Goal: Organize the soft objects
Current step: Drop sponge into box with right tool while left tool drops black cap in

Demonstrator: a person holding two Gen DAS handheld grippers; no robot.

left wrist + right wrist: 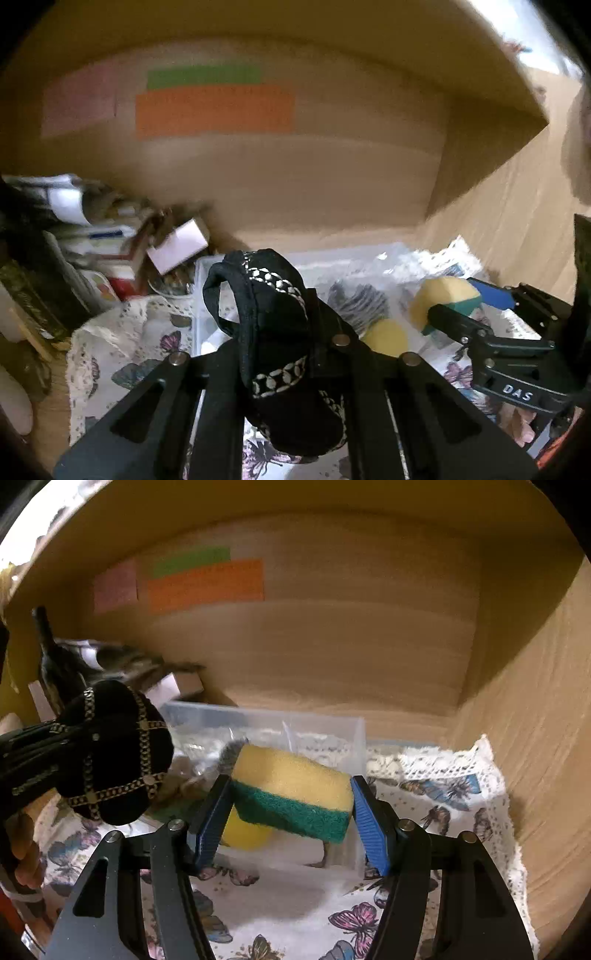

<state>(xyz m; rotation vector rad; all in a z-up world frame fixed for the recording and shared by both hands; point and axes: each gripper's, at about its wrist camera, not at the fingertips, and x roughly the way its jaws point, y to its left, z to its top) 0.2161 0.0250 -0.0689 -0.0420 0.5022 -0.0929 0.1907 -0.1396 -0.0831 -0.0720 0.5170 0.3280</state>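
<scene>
My left gripper point(280, 354) is shut on a black padded pouch with silver chain trim point(273, 314) and holds it above the near left corner of a clear plastic bin point(201, 280). The pouch point(110, 753) also shows in the right wrist view. My right gripper point(290, 805) is shut on a yellow sponge with a green scrub side point(291, 786), held over the bin point(354, 746). The sponge point(443, 299) also shows in the left wrist view. A round yellow sponge point(245, 830) lies in the bin below it. A striped grey item point(356, 302) lies in the bin too.
The bin stands on a butterfly-print cloth with lace edge point(424, 786) inside a wooden shelf compartment. Coloured sticky notes point(205, 583) are on the back wall point(351, 646). A pile of boxes and papers point(110, 236) crowds the left side. The side wall point(535, 720) is close on the right.
</scene>
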